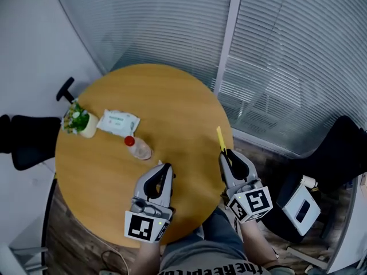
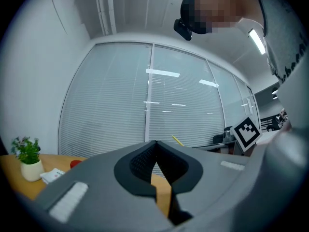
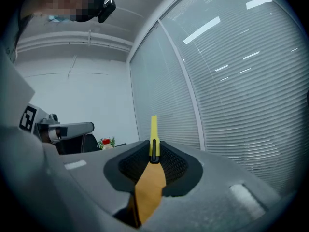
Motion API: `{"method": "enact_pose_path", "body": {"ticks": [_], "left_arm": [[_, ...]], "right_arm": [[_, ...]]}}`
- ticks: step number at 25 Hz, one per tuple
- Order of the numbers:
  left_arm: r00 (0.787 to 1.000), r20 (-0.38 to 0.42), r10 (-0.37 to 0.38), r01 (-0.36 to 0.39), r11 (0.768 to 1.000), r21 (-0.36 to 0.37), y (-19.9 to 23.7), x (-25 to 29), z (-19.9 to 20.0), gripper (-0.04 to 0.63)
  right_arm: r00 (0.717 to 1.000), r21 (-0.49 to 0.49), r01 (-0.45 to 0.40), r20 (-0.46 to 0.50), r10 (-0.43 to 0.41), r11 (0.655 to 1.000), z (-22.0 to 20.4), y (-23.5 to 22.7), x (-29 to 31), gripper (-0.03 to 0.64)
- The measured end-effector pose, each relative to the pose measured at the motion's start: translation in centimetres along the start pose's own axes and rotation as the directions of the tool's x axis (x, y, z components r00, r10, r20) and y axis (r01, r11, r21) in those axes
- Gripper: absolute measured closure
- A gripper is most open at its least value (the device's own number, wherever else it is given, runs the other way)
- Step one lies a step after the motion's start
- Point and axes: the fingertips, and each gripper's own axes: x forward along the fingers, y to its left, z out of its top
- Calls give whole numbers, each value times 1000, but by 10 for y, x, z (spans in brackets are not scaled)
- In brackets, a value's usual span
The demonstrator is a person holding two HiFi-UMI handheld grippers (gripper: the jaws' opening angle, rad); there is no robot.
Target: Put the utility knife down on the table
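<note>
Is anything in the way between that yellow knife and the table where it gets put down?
Nothing visible. The right gripper holds the utility knife by the table's bare right edge; the bottle lies well to its left.

Round surface [image 1: 172, 90], seen from above. At its left edge stands a potted plant [image 1: 77, 121]; just to the plant's right lies a wipes packet [image 1: 118, 122]. Nearer the person, just beside the packet, a bottle [image 1: 138, 148] lies on its side. The left gripper [image 1: 166, 168] is over the near part of the surface, right of the bottle. The right gripper [image 1: 227, 153] is at the surface's right edge, with the utility knife [image 1: 221, 137] between its jaws, projecting away from the person. Window blinds [image 1: 275, 50] lie beyond the surface.
</note>
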Motion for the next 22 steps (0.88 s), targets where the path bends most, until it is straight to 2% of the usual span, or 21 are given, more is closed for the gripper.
{"method": "enact_pose_path", "body": {"ticks": [11,22], "left_arm": [[997,-49,64,-64,998,-6,4,13,-16,581],[987,-78,139,-141,990,-13,17,15,-27,581]], "right_arm": [[984,13,-68,-164,69,998,-50,-24,41,549],[939,10,-117,-325,113,993,-98,-36,67,550]]}}
